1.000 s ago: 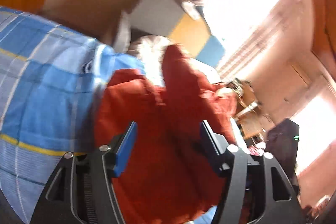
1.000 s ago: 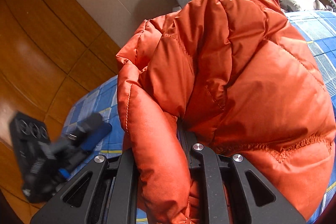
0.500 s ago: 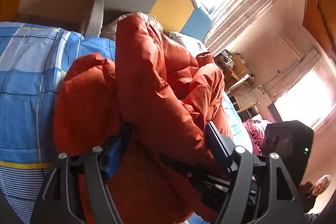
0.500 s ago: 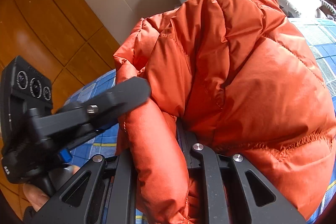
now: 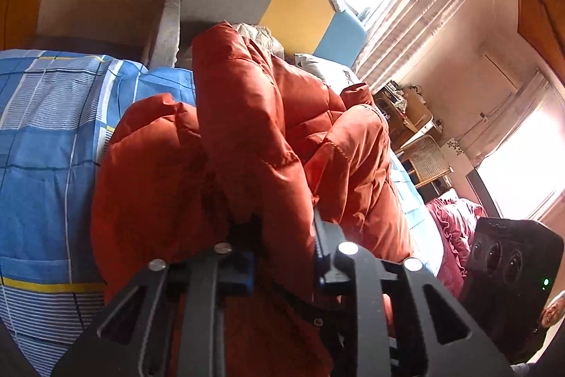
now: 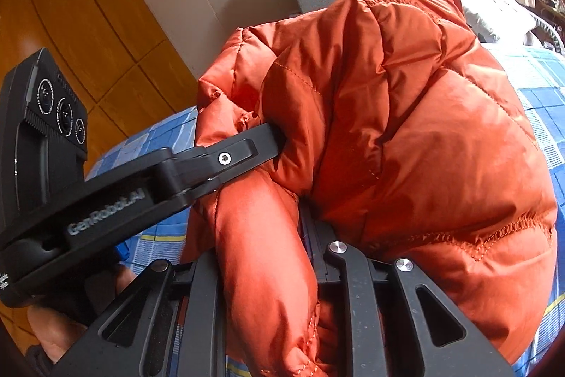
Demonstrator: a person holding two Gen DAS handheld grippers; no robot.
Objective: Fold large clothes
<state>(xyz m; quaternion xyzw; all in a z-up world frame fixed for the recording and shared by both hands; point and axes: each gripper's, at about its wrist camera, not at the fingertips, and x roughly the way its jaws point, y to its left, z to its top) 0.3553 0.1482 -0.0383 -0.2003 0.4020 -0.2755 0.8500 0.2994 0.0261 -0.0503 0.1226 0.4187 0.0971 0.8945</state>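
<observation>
Left wrist view: we see the left hand-held gripper (image 5: pixel 282 228) with its jaws just closed narrow on a thick fold of the orange down jacket (image 5: pixel 254 136), the padding squeezed between them. The jacket lies bunched on the bed (image 5: pixel 42 165), directly ahead of this gripper and rising above it. In the right wrist view, the right hand-held gripper (image 6: pixel 261 257) pinches another roll of the same jacket, its jaws narrow and having eased open slightly, with fabric still between them. The left one reaches in from that gripper's left side and bites the jacket just ahead of it. A person's hand (image 6: pixel 53 331) shows under the left tool.

We judge the risks this way: the slick, puffy shell may slide out of either narrow pinch once it is lifted, especially on the right. Both grips sit close together on a crumpled heap, so pulling them apart could drag hidden layers along and spoil the fold. We cannot tell which part of the jacket either gripper holds.
</observation>
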